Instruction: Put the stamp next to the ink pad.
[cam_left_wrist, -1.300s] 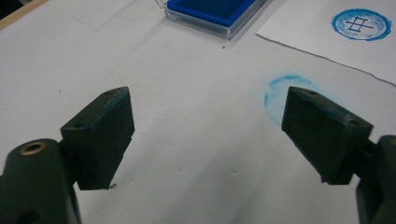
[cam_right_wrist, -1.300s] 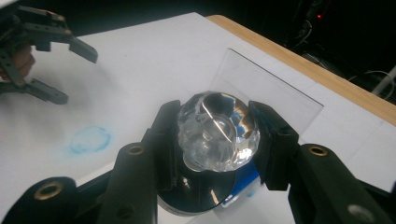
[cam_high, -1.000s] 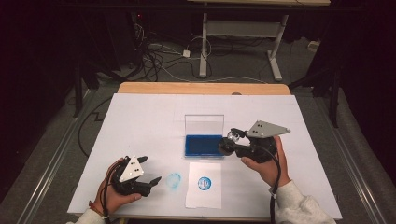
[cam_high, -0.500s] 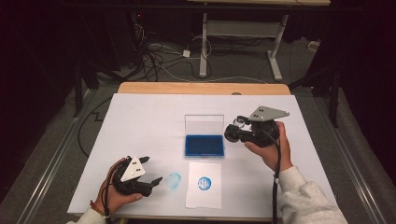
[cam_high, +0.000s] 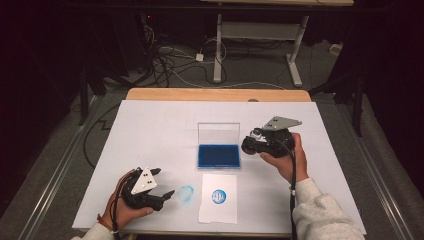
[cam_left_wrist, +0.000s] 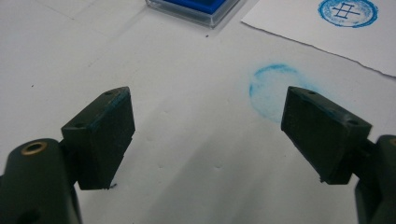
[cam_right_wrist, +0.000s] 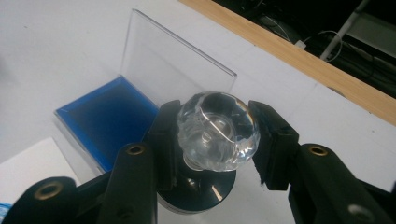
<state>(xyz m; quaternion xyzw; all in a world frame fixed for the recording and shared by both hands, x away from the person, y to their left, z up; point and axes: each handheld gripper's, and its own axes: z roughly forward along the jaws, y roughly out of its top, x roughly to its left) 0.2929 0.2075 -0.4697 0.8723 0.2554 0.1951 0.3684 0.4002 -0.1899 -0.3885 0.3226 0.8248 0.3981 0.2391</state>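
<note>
A: Clear faceted glass, the knob of the stamp (cam_right_wrist: 217, 128), sits pinched between the right gripper (cam_right_wrist: 212, 135)'s two jaws, its dark round base hanging just below them. Why grip it by the knob?

B: My guess: that keeps the inked face free and pointing down. The open ink pad (cam_right_wrist: 109, 121) lies just beyond and to the left of those jaws, blue surface bare, its clear lid (cam_right_wrist: 175, 63) standing upright behind it so nothing blocks the approach.

A: And the paper?

B: The white sheet (cam_high: 218, 198) lies nearer the person than the pad and carries one round blue print (cam_high: 218, 196). The stamp is off the table, beside the pad.

A: Left gripper (cam_left_wrist: 208, 135)?

B: Jaws wide apart, holding nothing, low over the table. A faint blue smudge (cam_left_wrist: 273, 91) lies just ahead of its right jaw. Likely parked there, ready to steady the sheet.
</note>
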